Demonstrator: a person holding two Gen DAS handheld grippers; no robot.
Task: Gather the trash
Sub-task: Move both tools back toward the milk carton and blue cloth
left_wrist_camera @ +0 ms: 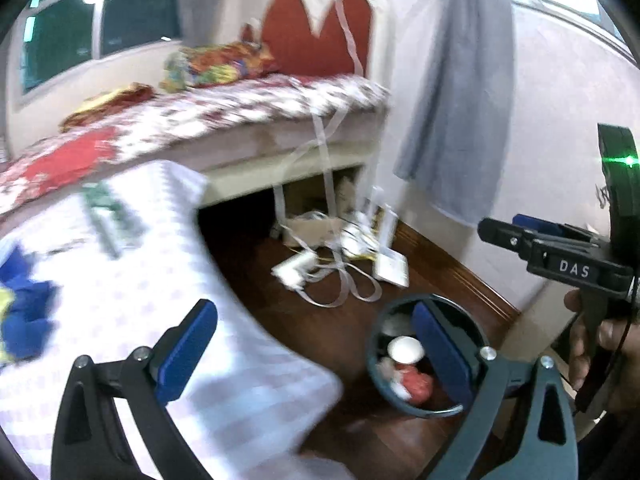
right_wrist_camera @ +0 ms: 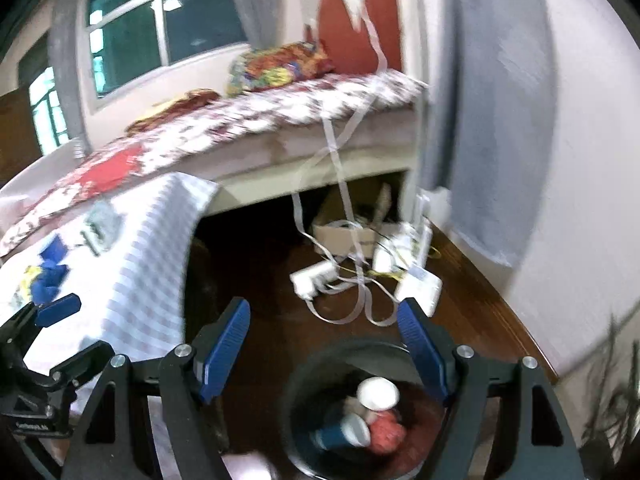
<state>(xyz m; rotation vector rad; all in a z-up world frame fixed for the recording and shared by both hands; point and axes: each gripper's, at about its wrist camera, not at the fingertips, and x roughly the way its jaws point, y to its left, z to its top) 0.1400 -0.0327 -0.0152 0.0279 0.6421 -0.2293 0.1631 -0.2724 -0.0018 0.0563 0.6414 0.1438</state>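
**Both grippers empty above the bin**

I am holding my left gripper (left_wrist_camera: 316, 352) with its blue fingers spread wide and nothing between them. My right gripper (right_wrist_camera: 324, 352) is also standing apart and holding nothing. Just below them the round dark bin (right_wrist_camera: 304, 376) is sitting on the brown floor (right_wrist_camera: 260, 280). Trash is lying inside it: a white cup (right_wrist_camera: 378, 394), a blue cup (right_wrist_camera: 340, 432) and a red lump (right_wrist_camera: 386, 434). Beside the bin a checked cloth (left_wrist_camera: 140, 280) is hanging over a table, with blue scraps (left_wrist_camera: 24, 300) lying on it. Farther off, white boxes (right_wrist_camera: 316, 278) and white ribbon (right_wrist_camera: 348, 200) are lying by the bed (left_wrist_camera: 240, 104).
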